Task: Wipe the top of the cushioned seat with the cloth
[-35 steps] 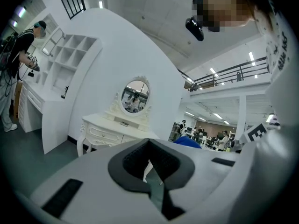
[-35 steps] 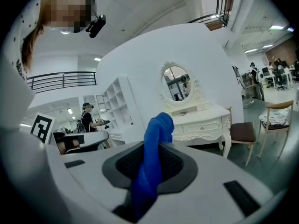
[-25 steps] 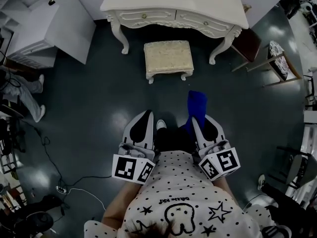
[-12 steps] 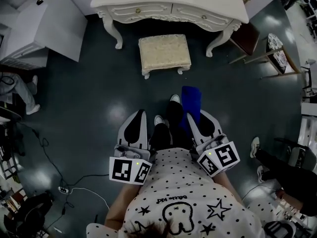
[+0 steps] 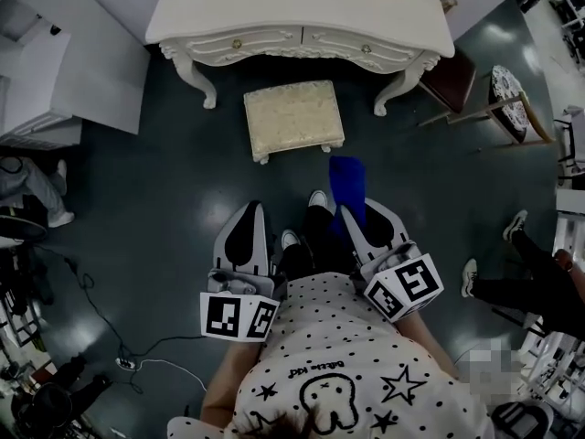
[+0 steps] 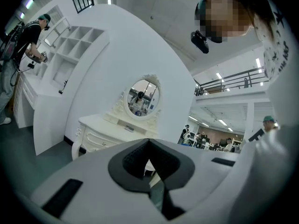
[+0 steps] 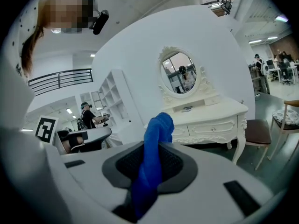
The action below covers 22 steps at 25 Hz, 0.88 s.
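The cushioned seat (image 5: 292, 117), a cream stool with carved white legs, stands on the dark floor in front of the dressing table, ahead of me in the head view. My right gripper (image 5: 358, 219) is shut on the blue cloth (image 5: 347, 179), which sticks out past its tips; the same cloth (image 7: 152, 162) fills the jaws in the right gripper view. My left gripper (image 5: 243, 231) is shut with nothing in it, held level beside the right one. Both grippers are well short of the seat. The seat is hidden in both gripper views.
A white dressing table (image 5: 297, 16) with an oval mirror (image 7: 180, 73) stands behind the seat. A white cabinet (image 5: 55, 71) is at the left, chairs (image 5: 498, 99) at the right. Another person's legs (image 5: 526, 282) are at the right edge. A cable (image 5: 137, 355) lies on the floor.
I have stepped towards the dressing table; the seat now lies slightly further left and lower in view. Both grippers keep their pose, the cloth still in the right one.
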Each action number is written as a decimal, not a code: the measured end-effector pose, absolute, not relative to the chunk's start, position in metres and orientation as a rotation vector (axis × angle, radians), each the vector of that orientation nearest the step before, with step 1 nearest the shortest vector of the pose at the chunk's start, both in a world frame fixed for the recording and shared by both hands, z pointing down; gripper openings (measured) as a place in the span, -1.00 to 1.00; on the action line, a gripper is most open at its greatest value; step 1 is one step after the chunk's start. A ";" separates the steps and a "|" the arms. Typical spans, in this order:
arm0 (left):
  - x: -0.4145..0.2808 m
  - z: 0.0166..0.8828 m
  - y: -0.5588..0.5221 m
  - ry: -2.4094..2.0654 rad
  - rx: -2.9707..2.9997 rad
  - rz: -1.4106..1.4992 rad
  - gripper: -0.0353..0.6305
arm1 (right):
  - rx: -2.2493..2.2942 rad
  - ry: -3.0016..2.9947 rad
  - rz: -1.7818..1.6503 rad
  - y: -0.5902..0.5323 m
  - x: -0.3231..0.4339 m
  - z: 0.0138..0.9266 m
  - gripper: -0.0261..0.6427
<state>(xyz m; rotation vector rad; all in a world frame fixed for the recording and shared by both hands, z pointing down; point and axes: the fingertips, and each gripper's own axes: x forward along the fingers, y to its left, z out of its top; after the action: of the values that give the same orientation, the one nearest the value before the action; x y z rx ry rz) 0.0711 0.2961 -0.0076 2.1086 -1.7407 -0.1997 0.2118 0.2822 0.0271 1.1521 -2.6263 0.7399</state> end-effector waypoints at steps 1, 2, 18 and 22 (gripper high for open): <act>0.073 -0.011 0.285 -1.745 2.122 -0.212 -0.90 | 1.146 -2.629 0.736 0.273 0.213 0.027 -0.69; 0.074 -0.015 0.273 -1.749 2.138 -0.226 -0.90 | 1.140 -2.630 0.730 0.265 0.215 0.027 -0.69; 0.064 -0.048 0.148 -1.864 2.273 -0.230 -0.90 | 1.229 -2.626 0.835 0.179 0.271 0.034 -0.69; 0.061 -0.039 0.132 -1.847 2.282 -0.183 -0.90 | 1.244 -2.595 0.835 0.169 0.274 0.042 -0.69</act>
<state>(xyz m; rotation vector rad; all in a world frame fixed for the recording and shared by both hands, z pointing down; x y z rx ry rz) 0.0614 0.1319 -0.0387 2.2821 -1.8473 -0.1826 0.2736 0.1692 0.0423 1.2442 -2.5952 0.8355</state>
